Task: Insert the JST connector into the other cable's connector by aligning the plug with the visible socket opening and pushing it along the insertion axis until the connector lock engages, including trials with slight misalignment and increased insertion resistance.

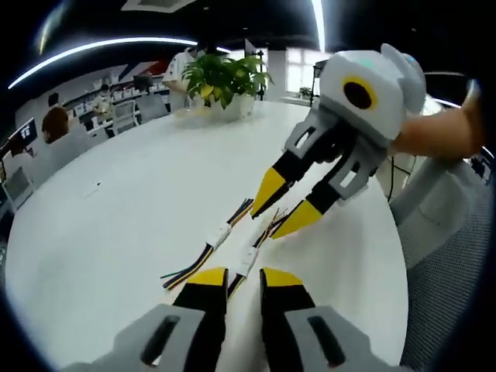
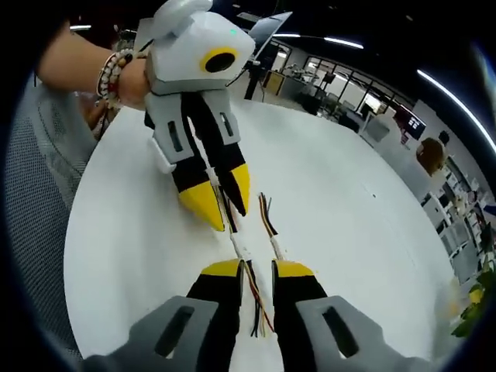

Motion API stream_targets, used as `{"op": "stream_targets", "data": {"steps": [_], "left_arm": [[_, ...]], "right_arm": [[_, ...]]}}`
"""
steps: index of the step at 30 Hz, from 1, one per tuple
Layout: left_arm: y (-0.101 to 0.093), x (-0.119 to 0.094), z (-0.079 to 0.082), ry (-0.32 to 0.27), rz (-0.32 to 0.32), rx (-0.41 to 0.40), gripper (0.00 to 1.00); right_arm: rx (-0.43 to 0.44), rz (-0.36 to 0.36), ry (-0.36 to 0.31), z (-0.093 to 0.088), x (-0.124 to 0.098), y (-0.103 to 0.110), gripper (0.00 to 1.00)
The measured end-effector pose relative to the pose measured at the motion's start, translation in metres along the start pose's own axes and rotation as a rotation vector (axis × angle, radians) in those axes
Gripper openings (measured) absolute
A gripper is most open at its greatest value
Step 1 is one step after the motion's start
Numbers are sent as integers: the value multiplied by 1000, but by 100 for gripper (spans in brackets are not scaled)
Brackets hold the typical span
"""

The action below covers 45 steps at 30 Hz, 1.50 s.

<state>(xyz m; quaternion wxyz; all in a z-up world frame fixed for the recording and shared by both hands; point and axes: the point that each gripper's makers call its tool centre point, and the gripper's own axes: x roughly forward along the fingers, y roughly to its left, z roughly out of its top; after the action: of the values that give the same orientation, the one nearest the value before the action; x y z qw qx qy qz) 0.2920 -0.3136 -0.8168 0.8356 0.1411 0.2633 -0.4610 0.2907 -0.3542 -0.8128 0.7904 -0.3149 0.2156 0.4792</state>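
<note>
- Lying on the white table: two cable assemblies side by side, first connector and second connector, each trailing coloured wires.
- Handling, as judged: light, small, rigid housings; limp wires. Grip the housing, not the leads.
- Left gripper: jaws slightly parted, straddling the second cable, holding nothing.
- Right gripper: jaws parted, tips over the wire ends; contact uncertain.

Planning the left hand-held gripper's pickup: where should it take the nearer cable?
Probably on the small white plastic JST connector housing, not the thin multicoloured wires. It lies flat on the round white table, just beyond the open jaws, so come straight down astride its sides.
</note>
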Motion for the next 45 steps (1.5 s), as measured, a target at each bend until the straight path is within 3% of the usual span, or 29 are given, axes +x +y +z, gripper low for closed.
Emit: {"op": "stream_targets", "data": {"steps": [5,7,10,18,22,25,31,34,35,38,42,45], "left_arm": [[3,-9,0,1,33,-35,22],[6,-15,6,-28,65,-93,29],[0,-25,19,-104,38,-204,43],[3,-49,28,-157,81,-235,58],[7,-64,33,-193,126,-305,70],[11,-78,34,-218,167,-325,73],[4,-106,41,-260,187,-363,78],[-5,-121,40,-257,191,-365,80],[-6,-128,40,-260,210,-359,80],[-3,-160,39,-292,328,-294,81],[-7,-187,22,-234,420,-227,85],[-15,-203,14,-250,427,-245,92]], "right_arm": [[66,-46,-37,7,-12,-13,16],[103,-59,-58,10,-16,-17,18],[182,-66,-103,17,-23,-20,23],[280,-122,-175,23,-47,-34,27],[347,-159,-214,27,-60,-40,30],[355,-183,-221,25,-70,-42,30],[405,-201,-243,24,-86,-39,33],[439,-237,-231,18,-95,-39,35],[441,-257,-211,14,-99,-38,36],[470,-266,-236,17,-110,-33,42],[525,-253,-267,19,-129,-18,43],[556,-264,-279,18,-142,-6,45]]}}
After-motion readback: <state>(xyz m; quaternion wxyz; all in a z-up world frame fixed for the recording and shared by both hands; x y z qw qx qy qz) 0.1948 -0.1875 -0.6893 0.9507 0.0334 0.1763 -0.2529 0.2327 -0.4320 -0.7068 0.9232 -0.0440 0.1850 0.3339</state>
